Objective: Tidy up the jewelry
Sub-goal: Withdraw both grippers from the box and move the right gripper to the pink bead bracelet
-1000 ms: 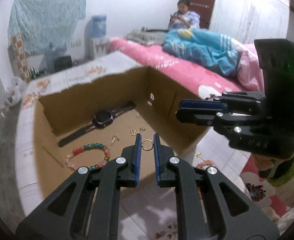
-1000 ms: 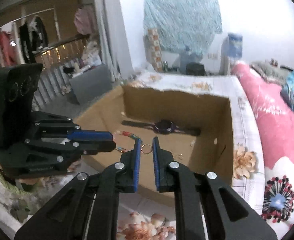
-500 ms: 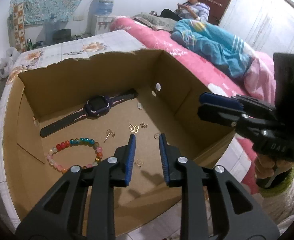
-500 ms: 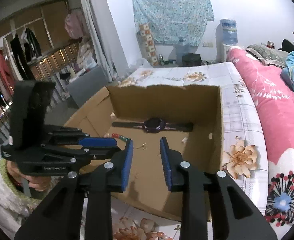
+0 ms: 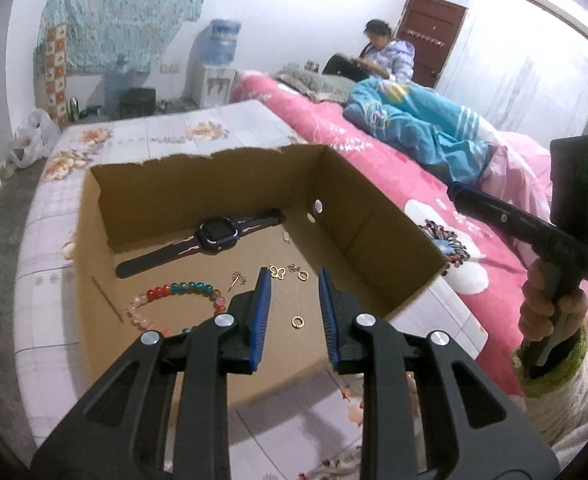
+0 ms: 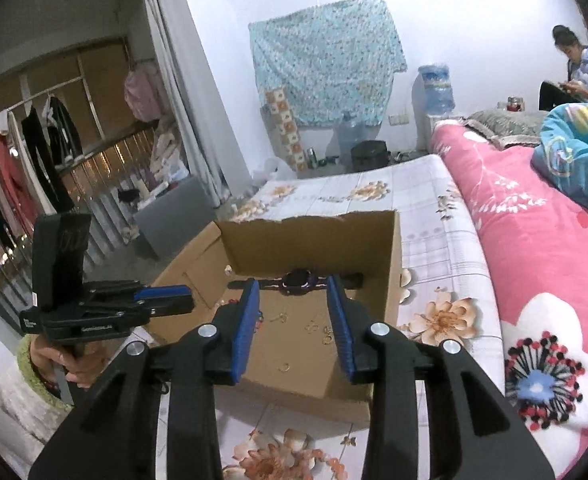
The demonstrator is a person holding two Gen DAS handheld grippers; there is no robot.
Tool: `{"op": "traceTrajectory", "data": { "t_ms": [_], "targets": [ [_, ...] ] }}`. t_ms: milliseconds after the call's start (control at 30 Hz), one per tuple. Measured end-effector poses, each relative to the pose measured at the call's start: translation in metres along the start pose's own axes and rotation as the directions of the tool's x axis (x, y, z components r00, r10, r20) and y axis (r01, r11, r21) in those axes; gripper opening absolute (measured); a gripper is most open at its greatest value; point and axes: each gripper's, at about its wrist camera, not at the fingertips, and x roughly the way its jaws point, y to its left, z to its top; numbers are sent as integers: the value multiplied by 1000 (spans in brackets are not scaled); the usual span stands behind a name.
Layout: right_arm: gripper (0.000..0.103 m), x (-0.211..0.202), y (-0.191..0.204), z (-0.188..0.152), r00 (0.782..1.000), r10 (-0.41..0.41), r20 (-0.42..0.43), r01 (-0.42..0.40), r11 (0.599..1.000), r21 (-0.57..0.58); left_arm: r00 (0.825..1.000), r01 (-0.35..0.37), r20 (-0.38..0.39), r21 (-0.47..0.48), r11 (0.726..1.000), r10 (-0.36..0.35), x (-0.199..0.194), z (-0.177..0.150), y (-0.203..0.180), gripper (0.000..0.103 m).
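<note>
An open cardboard box [image 5: 393,236] on the mattress holds a dark purple watch [image 5: 218,234], a coloured bead bracelet [image 5: 182,292], a gold butterfly charm [image 5: 278,272], a small pin [image 5: 236,280] and two little gold rings [image 5: 298,321]. My left gripper [image 5: 292,280] hovers over the box's near part, open, with nothing between its blue pads. My right gripper [image 6: 292,284] hangs above the box's near wall [image 6: 313,384]; its jaws are opening and nothing is between them. In the right wrist view the watch [image 6: 299,280] and one ring [image 6: 284,367] show on the box floor. The left gripper [image 6: 166,298] is at the left.
The box sits on a white flowered mattress cover [image 5: 174,136] beside a pink quilt [image 5: 433,208] and a blue blanket [image 5: 413,128]. A person [image 5: 377,60] sits at the far end of the bed. A water dispenser [image 5: 218,64] and clothes rails [image 6: 34,152] stand further off.
A second ago each gripper was shut with a small gold ring at its tips. Both have opened and drawn back from the box, and the rings now lie on its floor.
</note>
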Motion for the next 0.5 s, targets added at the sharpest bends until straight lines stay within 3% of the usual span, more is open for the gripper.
{"op": "traceTrajectory", "data": {
  "t_ms": [133, 267, 367, 500],
  "targets": [
    [35, -30, -2, -16, 999, 4, 38, -5, 1000, 29, 999, 3, 49, 48, 999, -5, -29, -20, -12, 31],
    [35, -45, -14, -40, 1000, -21, 18, 19, 997, 81, 998, 32, 51, 78, 996, -36, -43, -48, -24, 33],
    [35, -43, -25, -63, 998, -43, -39, 48, 990, 134, 997, 76, 14, 63, 995, -77, -37, -70, -33, 33],
    [35, -28, -33, -97, 986, -81, -145, 108, 976, 188, 996, 55, -70, 61, 997, -51, -10, -95, -47, 33]
  ]
}}
